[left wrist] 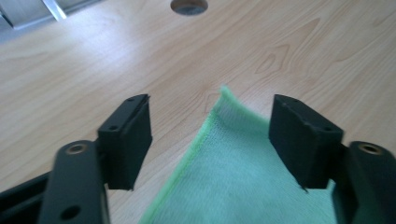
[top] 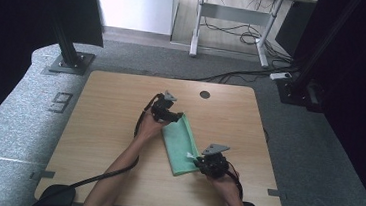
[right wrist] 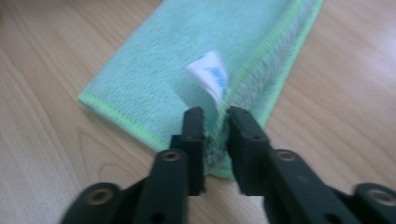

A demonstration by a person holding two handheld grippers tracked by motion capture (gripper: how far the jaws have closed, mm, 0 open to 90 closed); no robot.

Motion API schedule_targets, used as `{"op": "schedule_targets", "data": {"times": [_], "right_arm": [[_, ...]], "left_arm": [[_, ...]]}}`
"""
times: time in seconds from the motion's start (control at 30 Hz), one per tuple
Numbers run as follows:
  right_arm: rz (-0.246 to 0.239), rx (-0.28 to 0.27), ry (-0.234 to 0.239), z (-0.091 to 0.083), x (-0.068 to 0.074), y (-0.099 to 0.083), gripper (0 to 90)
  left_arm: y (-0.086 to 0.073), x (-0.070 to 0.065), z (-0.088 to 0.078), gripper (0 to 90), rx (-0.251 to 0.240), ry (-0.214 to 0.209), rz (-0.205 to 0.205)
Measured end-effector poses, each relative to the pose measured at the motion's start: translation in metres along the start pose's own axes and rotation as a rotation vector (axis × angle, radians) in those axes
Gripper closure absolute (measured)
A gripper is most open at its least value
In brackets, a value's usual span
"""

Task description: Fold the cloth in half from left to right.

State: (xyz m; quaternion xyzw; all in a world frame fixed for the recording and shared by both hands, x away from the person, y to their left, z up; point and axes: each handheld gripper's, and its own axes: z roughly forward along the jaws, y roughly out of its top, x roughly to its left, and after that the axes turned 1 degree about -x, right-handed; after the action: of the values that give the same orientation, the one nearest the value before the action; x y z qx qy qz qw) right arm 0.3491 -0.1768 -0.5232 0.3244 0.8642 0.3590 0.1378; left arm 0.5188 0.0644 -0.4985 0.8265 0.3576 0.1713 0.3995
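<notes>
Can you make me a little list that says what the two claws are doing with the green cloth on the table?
thing: green cloth, folded into a long strip
tag: white label near the cloth's near end
where: flat on the wooden table
left claw: jaws wide open, the cloth's far corner between them, pads not touching it
right claw: jaws nearly together around the cloth's near edge, by the label
table hole: round, past the cloth
</notes>
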Motion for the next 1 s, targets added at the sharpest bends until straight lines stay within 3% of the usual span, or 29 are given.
{"op": "schedule_targets", "data": {"times": [0.07,0.23,0.4,0.57,0.7,0.83,0.93,1.0], "right_arm": [[0.007,-0.018,-0.030,-0.003,-0.002,0.001,64.7],[0.027,-0.048,-0.075,-0.005,-0.011,0.004,53.2],[0.031,-0.013,-0.104,0.002,-0.019,0.000,48.8],[0.053,0.013,-0.124,0.006,-0.029,-0.006,45.1],[0.068,0.029,-0.131,0.008,-0.035,-0.011,43.9],[0.074,0.039,-0.116,0.010,-0.036,-0.013,42.5],[0.071,0.037,-0.092,0.012,-0.032,-0.012,41.8],[0.058,0.034,-0.076,0.015,-0.026,-0.011,41.7]], "left_arm": [[-0.001,-0.002,-0.010,23.9,0.009,-0.014,0.003],[-0.020,-0.015,-0.026,16.9,0.063,-0.021,0.069],[-0.041,-0.023,-0.032,16.3,0.089,-0.066,0.053],[-0.057,-0.030,-0.033,15.6,0.122,-0.056,0.080],[-0.065,-0.031,-0.033,15.6,0.141,-0.039,0.093],[-0.073,-0.028,-0.032,15.9,0.185,0.023,0.122],[-0.073,-0.026,-0.038,17.2,0.149,0.025,0.078],[-0.071,-0.029,-0.043,17.6,0.121,-0.007,0.063]]}}
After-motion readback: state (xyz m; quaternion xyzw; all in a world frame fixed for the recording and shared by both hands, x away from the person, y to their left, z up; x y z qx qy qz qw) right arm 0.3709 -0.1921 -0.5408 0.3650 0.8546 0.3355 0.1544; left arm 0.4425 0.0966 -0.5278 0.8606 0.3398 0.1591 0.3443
